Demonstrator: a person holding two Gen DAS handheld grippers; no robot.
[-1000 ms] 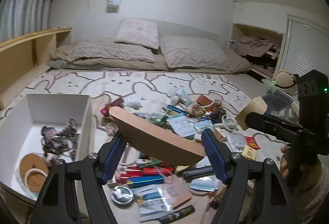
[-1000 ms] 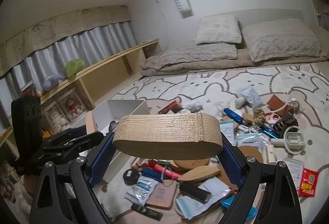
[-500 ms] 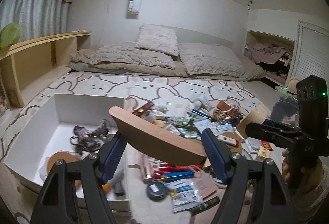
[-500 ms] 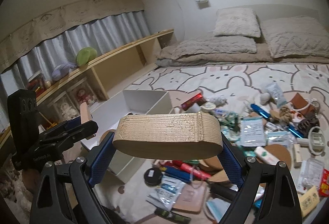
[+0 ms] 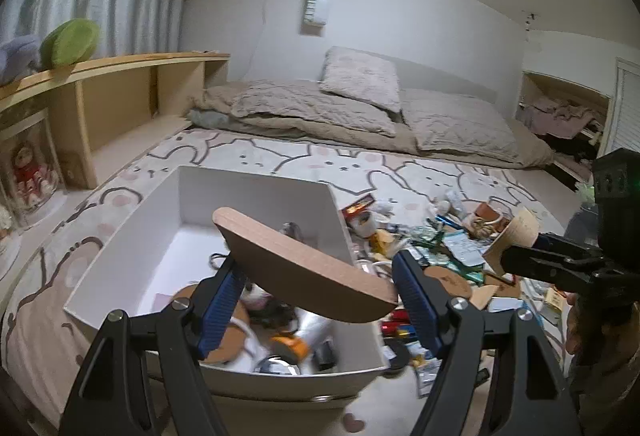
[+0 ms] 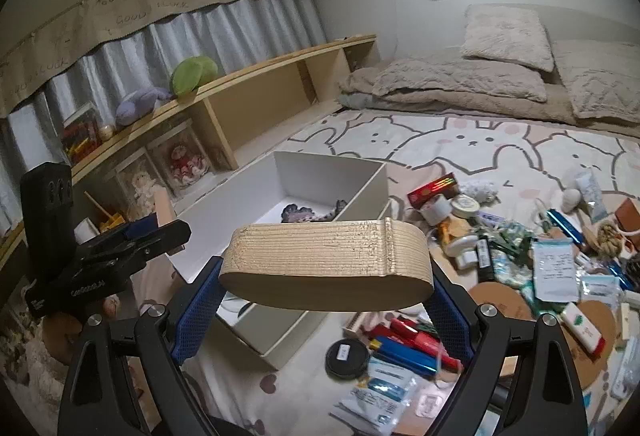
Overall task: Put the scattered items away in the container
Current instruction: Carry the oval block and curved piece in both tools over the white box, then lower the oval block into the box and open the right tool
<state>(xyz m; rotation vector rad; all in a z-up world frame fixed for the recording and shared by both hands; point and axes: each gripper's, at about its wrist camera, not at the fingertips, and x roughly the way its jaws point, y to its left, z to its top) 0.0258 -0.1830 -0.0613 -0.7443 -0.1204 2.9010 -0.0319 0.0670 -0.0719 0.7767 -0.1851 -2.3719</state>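
My left gripper (image 5: 316, 296) is shut on a flat oval wooden board (image 5: 296, 268) and holds it tilted over the near right part of the white box (image 5: 120, 232). The box holds cork coasters, a dark tangle and other small items. My right gripper (image 6: 324, 296) is shut on an oval wooden lid (image 6: 324, 264), held above the box's (image 6: 360, 195) right front corner. The left gripper also shows in the right wrist view (image 6: 160, 232), and the right one in the left wrist view (image 5: 516, 252). Scattered items (image 6: 520, 268) cover the rug right of the box.
The box stands on a bunny-print rug (image 5: 360, 163). A low wooden shelf (image 6: 260, 75) with plush toys runs along the left wall. Bedding and pillows (image 5: 360, 103) lie at the back. A black round tin (image 6: 346, 354) and packets lie near the box.
Both grippers have swung left with their wooden pieces still held. The white box has come from the left edge of the left wrist view to under the left gripper.
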